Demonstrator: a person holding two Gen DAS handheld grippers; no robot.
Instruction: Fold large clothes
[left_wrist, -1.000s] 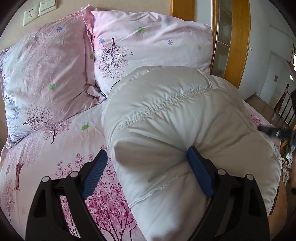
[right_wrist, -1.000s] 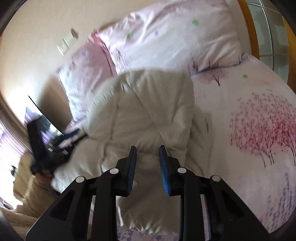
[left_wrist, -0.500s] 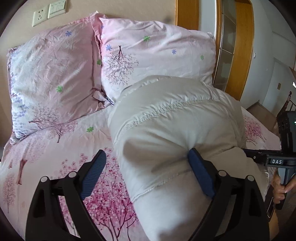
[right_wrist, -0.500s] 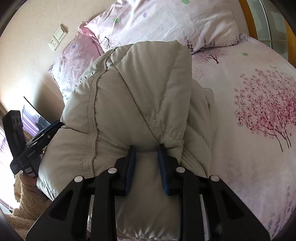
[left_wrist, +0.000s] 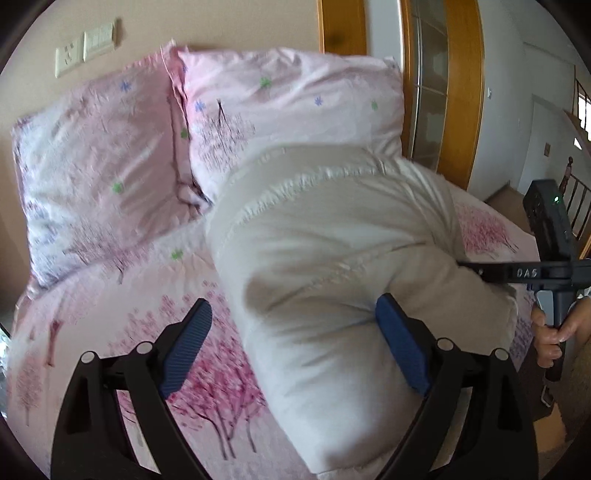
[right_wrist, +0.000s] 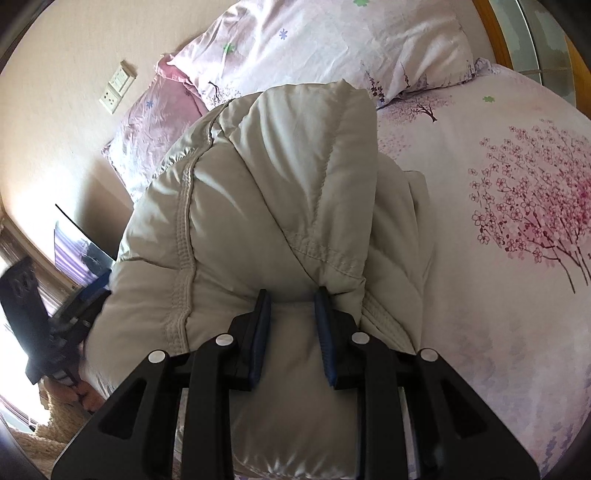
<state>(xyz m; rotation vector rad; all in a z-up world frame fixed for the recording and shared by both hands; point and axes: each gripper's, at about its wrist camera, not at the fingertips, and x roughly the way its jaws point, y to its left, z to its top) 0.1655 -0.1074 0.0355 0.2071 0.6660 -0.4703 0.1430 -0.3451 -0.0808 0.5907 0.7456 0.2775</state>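
Jacket (right_wrist: 266, 206) lowered onto bed | long axis toward pillows (left_wrist: 288, 107)

One puffy pale-grey jacket (left_wrist: 332, 258) lies bundled on the bed (left_wrist: 110, 314). Behind the jacket, two pink flowered pillows lean at the head of the bed: one pillow (left_wrist: 96, 166) to the left of the jacket, the other pillow (left_wrist: 295, 99) directly behind it. Two wall plates (left_wrist: 85, 48) sit side by side on the wall above the left pillow. Two grippers are in sight: the left gripper (left_wrist: 295, 350), with two blue pads (left_wrist: 188, 343), at the near side of the jacket, and the right gripper (right_wrist: 291, 328), also with two blue pads (right_wrist: 260, 332), at the jacket's near edge. One hand (left_wrist: 554, 332) shows to the right of the jacket.
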